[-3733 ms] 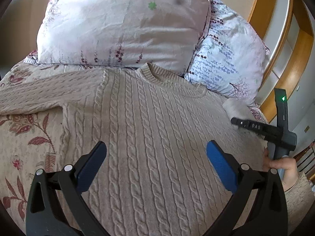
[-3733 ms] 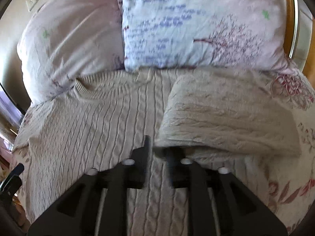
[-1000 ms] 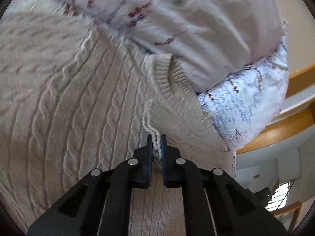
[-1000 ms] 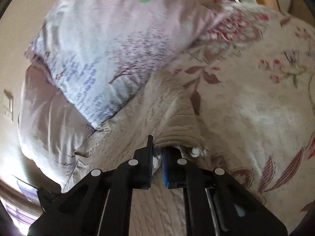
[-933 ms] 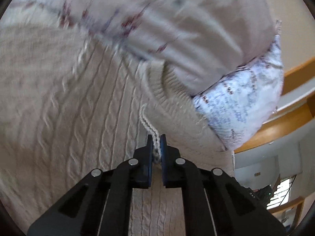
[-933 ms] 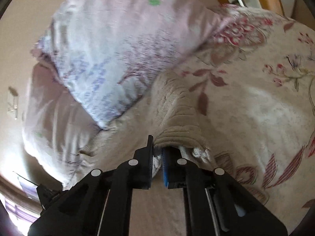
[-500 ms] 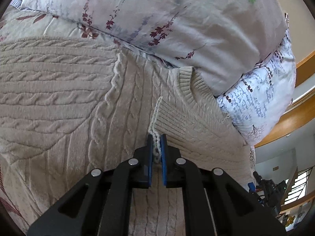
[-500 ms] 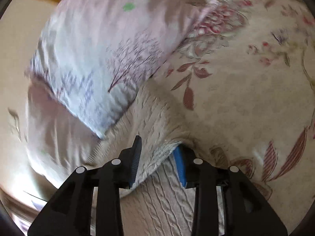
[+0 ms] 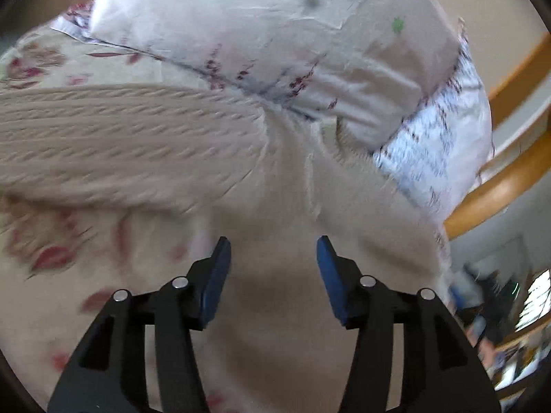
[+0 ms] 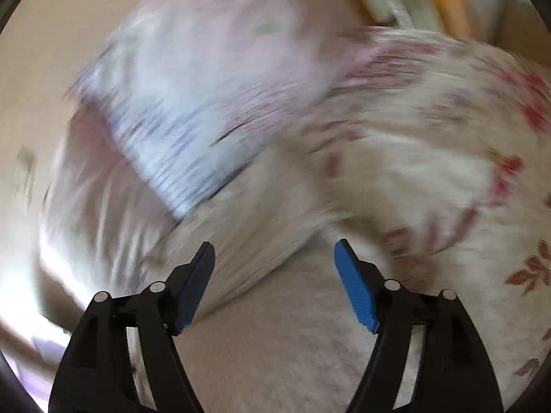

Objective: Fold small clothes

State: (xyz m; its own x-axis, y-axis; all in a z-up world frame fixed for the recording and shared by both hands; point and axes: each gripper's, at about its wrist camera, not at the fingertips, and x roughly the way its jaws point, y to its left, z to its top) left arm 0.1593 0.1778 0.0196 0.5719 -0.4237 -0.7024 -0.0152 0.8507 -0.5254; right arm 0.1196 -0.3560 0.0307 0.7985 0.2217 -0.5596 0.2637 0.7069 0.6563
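We hold both the left gripper (image 9: 270, 268) and right gripper (image 10: 273, 272) with fingers apart above the beige cable-knit sweater (image 9: 137, 137).

Left gripper (image 9: 272, 258) jaws spread apart, nothing between the blue pads (image 9: 215, 275), hovering over the beige cable-knit sweater (image 9: 275, 206). Sleeve (image 9: 120, 137) stretches out left across the floral bedspread (image 9: 51, 251). Folded edge runs up toward the collar, probably; motion blur smears it. White floral pillow (image 9: 275, 34) behind, blue-print pillow (image 9: 440, 144) at right, beside the wooden headboard (image 9: 499, 186).
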